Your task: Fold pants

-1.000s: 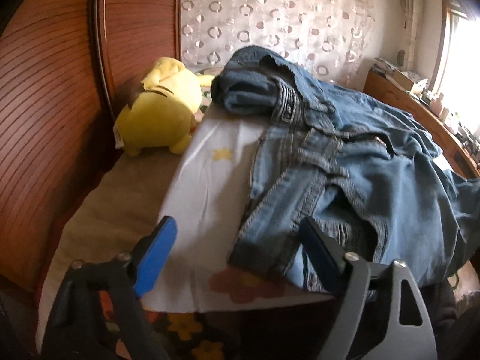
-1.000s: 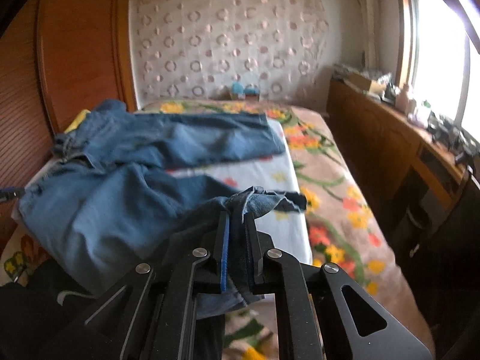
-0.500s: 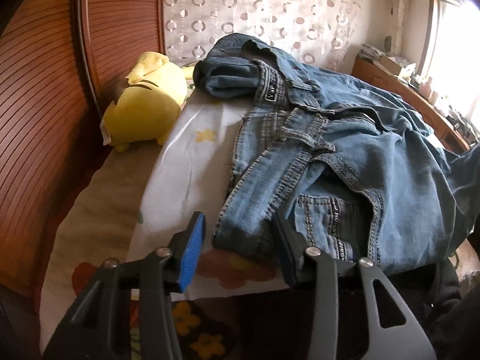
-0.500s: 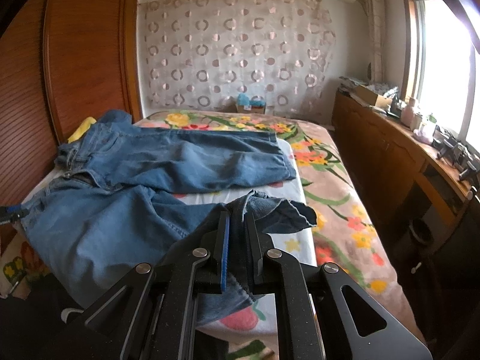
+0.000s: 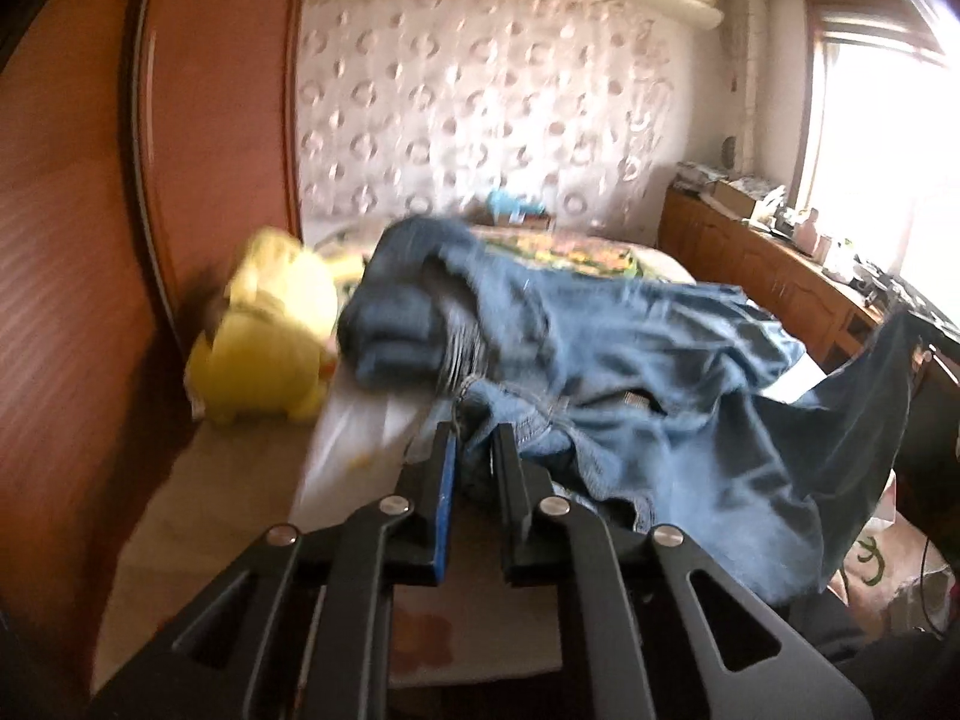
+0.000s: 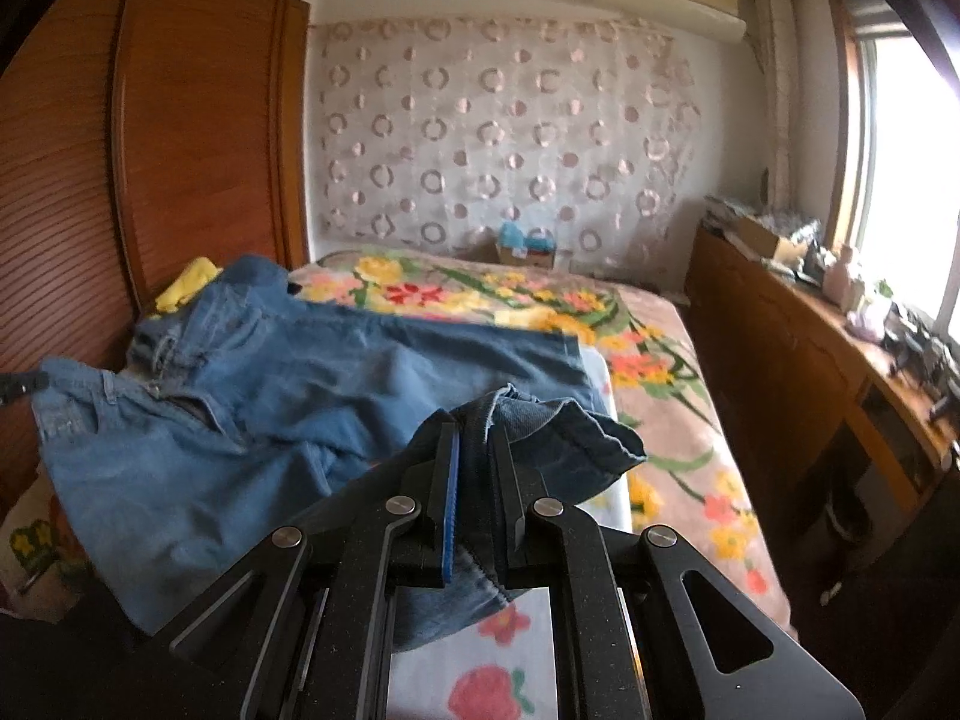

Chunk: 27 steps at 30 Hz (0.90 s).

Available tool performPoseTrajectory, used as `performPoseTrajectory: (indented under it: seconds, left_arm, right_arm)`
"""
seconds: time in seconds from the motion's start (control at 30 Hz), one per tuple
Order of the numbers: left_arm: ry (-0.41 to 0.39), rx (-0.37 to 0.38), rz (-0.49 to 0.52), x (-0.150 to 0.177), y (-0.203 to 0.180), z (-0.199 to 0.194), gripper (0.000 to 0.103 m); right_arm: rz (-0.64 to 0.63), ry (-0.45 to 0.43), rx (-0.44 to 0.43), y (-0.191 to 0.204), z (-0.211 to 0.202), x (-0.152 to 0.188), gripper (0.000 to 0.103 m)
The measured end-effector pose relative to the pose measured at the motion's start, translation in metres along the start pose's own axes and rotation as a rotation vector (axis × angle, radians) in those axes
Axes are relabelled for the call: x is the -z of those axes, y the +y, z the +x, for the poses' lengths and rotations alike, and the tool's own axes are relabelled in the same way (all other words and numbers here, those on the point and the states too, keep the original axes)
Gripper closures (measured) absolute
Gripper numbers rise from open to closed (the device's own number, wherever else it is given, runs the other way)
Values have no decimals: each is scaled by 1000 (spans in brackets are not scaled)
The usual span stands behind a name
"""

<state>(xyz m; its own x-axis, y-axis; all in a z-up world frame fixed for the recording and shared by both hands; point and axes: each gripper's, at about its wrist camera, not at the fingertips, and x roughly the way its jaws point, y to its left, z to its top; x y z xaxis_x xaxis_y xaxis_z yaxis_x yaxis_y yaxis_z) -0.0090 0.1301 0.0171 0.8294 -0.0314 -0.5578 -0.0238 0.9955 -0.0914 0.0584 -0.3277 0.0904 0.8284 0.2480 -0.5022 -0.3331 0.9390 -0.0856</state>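
Note:
Blue denim pants (image 5: 630,372) lie spread across the bed, waist toward the wooden headboard side. My left gripper (image 5: 475,441) is shut on the near waistband corner and holds it lifted off the bed; this view is blurred. My right gripper (image 6: 475,429) is shut on the hem of the near pant leg (image 6: 540,426) and holds it raised above the bed. In the right wrist view the far leg (image 6: 420,354) lies flat across the floral blanket (image 6: 660,372).
A yellow plush toy (image 5: 270,330) lies beside the waist, against the wooden wardrobe (image 5: 150,210). A wooden counter (image 6: 810,348) with clutter runs along the window on the right. A patterned curtain (image 6: 510,138) hangs behind the bed.
My left gripper closed on the near waistband corner and lifted it. My right gripper, still shut on the leg hem, rose higher above the bed.

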Motion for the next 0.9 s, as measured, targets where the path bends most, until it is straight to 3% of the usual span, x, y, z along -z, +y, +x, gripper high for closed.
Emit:
performPoseTrajectory:
  seconds: [0.23,0.5,0.53,0.63,0.9]
  left_arm:
    - [-27,11,32,-28,-10,23,95]
    - [-7,18,58,-18,-23,35,95]
    - [-3,18,63,-16,-23,36,95]
    - [0,18,66,-13,-26,38,94]
    - [0,23,63,-9,-29,39,94]
  right_arm:
    - [-55,28,-51,16,51,-26,97]
    - [-36,189,-191,45,136,4,96]
    - [-26,192,-197,44,139,7,95]
    - [32,187,-218,33,139,7,79]
    - [80,150,-177,-2,110,17,75]
